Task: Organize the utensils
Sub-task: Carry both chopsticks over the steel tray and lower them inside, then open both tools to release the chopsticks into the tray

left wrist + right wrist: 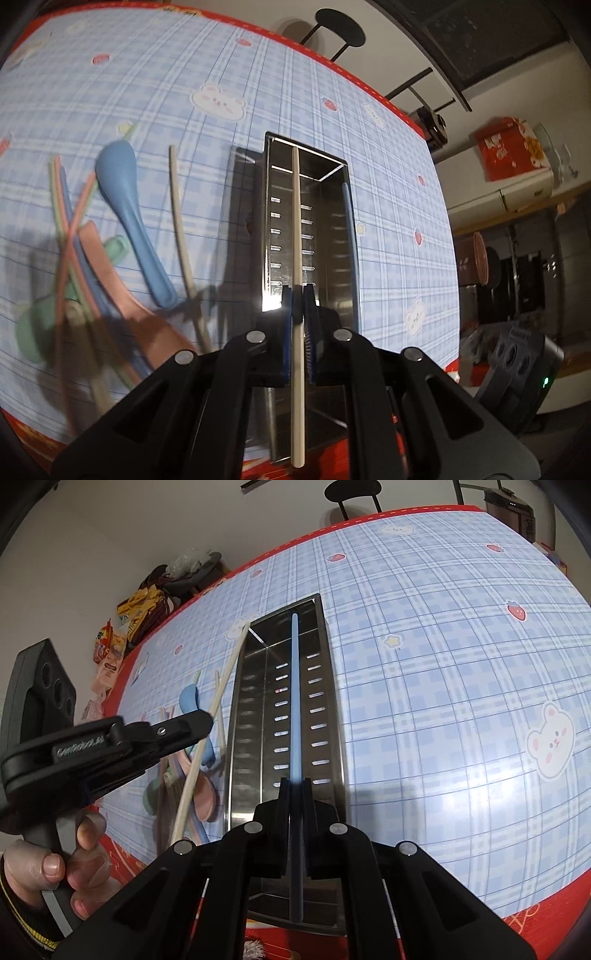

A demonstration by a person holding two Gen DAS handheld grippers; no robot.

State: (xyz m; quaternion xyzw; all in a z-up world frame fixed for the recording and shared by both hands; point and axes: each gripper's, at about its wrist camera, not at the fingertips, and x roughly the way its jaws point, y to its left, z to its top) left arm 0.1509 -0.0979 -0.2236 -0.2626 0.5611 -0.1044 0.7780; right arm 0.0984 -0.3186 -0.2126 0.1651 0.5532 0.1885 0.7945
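A steel slotted utensil box (280, 221) lies on the blue plaid tablecloth (147, 74); it also shows in the right wrist view (321, 701). My left gripper (297, 295) is shut on a beige chopstick (295, 221) held over the box. My right gripper (294, 786) is shut on a blue chopstick (294, 701), also over the box. The blue chopstick (351, 240) shows at the box's right wall in the left view. The left gripper (207, 720) with the beige chopstick (229, 668) shows in the right view, left of the box.
Left of the box lie a blue spoon (129, 214), another beige chopstick (181, 221), a pink spoon (122, 280), a green spoon (40, 328) and several coloured chopsticks (70, 229). Snack bags (122, 635) lie beyond the table's red edge. A red box (511, 147) stands at the right.
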